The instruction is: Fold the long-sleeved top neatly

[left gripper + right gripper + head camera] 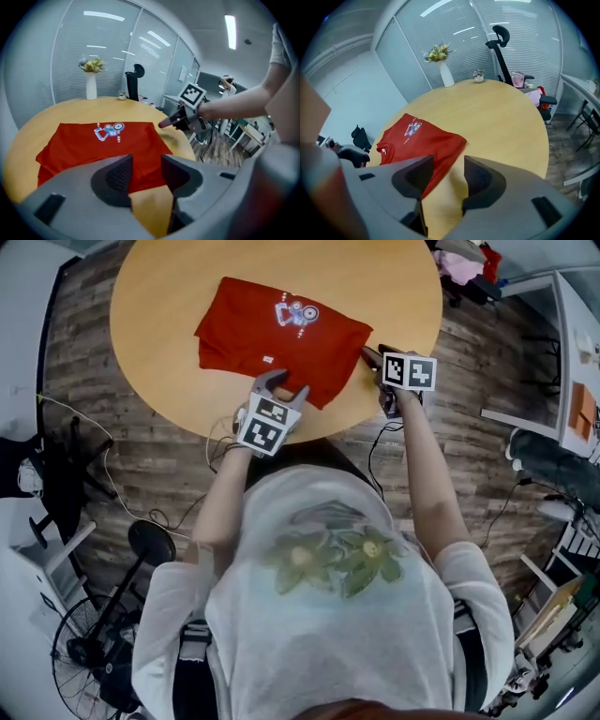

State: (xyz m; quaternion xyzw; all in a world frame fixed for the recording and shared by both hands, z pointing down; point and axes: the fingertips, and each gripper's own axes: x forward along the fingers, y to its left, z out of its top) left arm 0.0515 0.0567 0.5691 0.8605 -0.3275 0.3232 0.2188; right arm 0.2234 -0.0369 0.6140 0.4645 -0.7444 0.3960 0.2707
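Note:
A red long-sleeved top [281, 334] with a small blue and white print lies folded into a rough rectangle on the round wooden table [375, 277]. My left gripper [281, 387] hovers at the top's near edge. Its jaws stand apart with nothing between them, and in the left gripper view [146, 171] the red cloth [103, 145] and bare wood show through the gap. My right gripper [371, 355] is at the top's right corner, open and empty. In the right gripper view [447, 176] the top [422, 140] lies just beyond the jaws.
A white vase of flowers [91, 79] and a small object stand at the table's far side. A black office chair [506, 51] holding pink cloth is behind the table. A fan base [150, 540] and cables lie on the wooden floor on the left.

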